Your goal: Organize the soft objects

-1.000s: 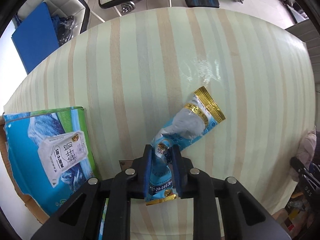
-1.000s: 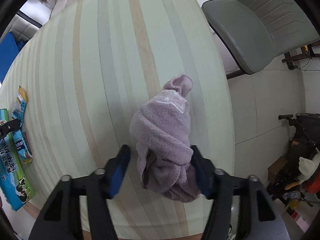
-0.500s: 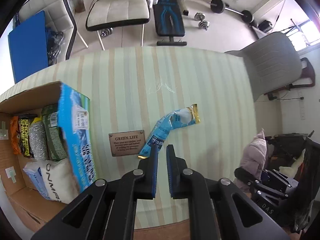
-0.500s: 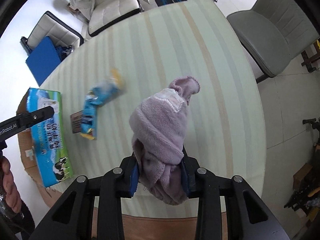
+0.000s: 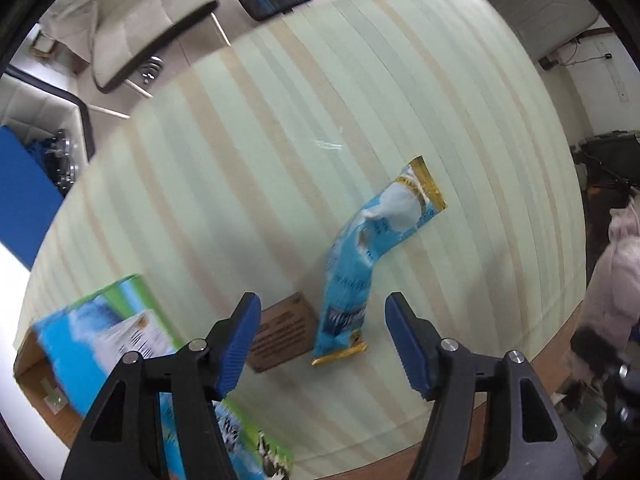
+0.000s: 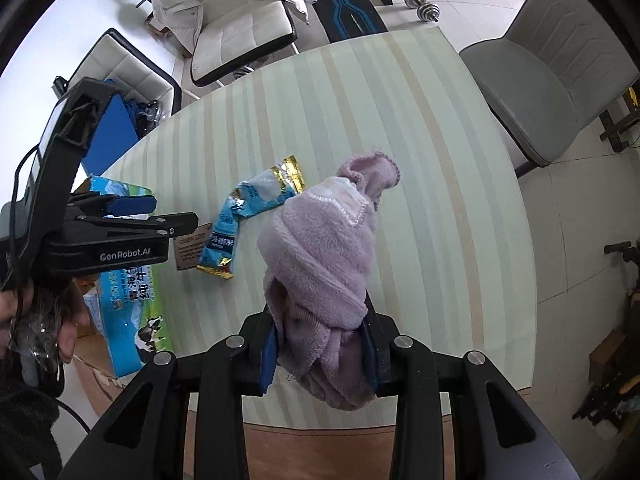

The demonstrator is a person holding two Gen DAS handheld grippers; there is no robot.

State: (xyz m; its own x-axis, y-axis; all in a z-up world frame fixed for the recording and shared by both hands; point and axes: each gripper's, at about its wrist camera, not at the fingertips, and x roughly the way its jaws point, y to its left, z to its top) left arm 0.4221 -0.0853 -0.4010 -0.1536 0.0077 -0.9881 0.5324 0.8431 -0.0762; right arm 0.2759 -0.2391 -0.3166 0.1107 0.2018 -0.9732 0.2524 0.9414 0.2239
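Observation:
A blue and gold soft packet [image 5: 372,264] lies on the striped table; it also shows in the right wrist view [image 6: 248,220]. My left gripper [image 5: 324,340] is open and empty, held above the packet's near end. In the right wrist view the left gripper [image 6: 132,216] hovers left of the packet. My right gripper [image 6: 320,344] is shut on a rolled lilac towel [image 6: 324,264] and holds it above the table. The towel shows at the right edge of the left wrist view [image 5: 616,280].
A cardboard box with a blue and green milk carton [image 5: 104,344] stands at the table's left edge [image 6: 124,304]. A small brown plaque [image 5: 280,336] lies beside the packet. Chairs [image 6: 540,80] and dumbbells stand around the table.
My left gripper has let go of the packet, lifted and opened wide. My right gripper closed on the towel and raised it off the table.

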